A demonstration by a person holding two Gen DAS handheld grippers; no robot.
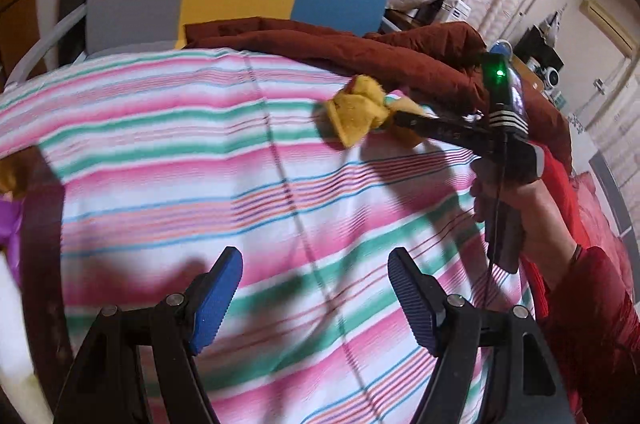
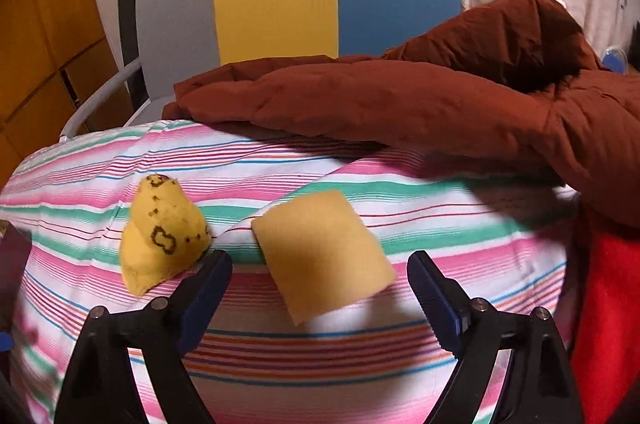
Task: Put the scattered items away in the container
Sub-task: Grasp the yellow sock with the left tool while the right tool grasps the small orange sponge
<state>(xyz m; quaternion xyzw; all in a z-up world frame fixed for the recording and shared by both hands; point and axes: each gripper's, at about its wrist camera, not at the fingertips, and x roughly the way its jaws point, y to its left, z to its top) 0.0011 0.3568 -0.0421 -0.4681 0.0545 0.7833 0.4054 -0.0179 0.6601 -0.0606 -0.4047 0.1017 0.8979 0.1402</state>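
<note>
On striped bedsheet (image 2: 360, 159), flat yellow pad (image 2: 326, 256) lies betw. right gripper (image 2: 320, 288) fingers, spread wide to straddle it; left gripper (image 1: 316, 300) wide, empty, w/ container unseen.

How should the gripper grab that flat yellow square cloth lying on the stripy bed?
Probably pinch the near corner of the flat yellow square cloth, coming from the front. It lies thin on the striped bedsheet, already between the open right gripper's fingers, so an edge lifts easier than the middle.
</note>
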